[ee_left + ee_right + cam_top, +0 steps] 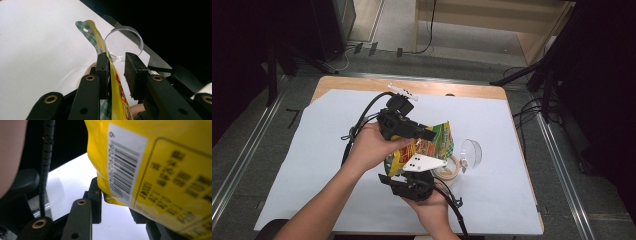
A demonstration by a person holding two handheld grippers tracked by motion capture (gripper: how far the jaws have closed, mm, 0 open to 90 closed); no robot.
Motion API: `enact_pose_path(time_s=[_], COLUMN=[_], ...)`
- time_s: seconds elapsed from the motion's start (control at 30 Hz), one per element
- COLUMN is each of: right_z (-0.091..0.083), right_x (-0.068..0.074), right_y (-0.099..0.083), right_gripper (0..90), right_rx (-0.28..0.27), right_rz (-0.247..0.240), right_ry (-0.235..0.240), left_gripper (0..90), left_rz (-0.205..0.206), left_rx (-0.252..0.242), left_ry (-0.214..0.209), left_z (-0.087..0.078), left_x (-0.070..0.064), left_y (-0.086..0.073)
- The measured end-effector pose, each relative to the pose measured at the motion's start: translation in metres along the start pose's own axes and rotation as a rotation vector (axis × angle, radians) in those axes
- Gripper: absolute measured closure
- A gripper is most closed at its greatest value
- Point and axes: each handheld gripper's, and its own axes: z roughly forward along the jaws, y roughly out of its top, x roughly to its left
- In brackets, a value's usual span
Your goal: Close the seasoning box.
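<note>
A yellow snack bag (432, 144) with green check trim hangs in the air between my two grippers. In the left gripper view the bag's thin top edge (117, 87) lies against one jaw of my left gripper (116, 60), and the other jaw stands clear of it, so that gripper is open. From above, the left gripper (429, 134) is at the bag's upper end. My right gripper (394, 175) holds the lower end. In the right gripper view the barcode side of the bag (162, 157) fills the gap of that gripper (115, 200) and hides one jaw.
A clear round plastic lid (472, 152) (123, 43) stands tilted just right of the bag, against a tan round tub (447, 171). A white sheet (337, 150) covers the wooden table (362, 82). Dark stands and cables surround the table.
</note>
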Motion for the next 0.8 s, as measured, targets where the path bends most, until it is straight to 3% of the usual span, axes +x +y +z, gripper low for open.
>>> enact_pose_path(time_s=[0.37,0.5,0.8], right_z=[-0.002,0.000,0.002], right_x=[-0.001,-0.001,0.002], right_y=[0.010,0.009,0.007], right_gripper=[67.8,68.6,69.6], right_rx=[0.009,0.021,0.014], right_rz=[0.044,0.023,-0.017], right_ry=[0.023,0.016,-0.003], left_gripper=[73.7,73.7,73.8], left_rz=[-0.045,-0.057,-0.027], left_rx=[0.042,0.027,0.003], left_ry=[-0.029,-0.042,-0.032], left_z=[0.003,0.002,-0.003], left_x=[0.012,0.017,0.009], left_y=[0.011,0.007,0.003])
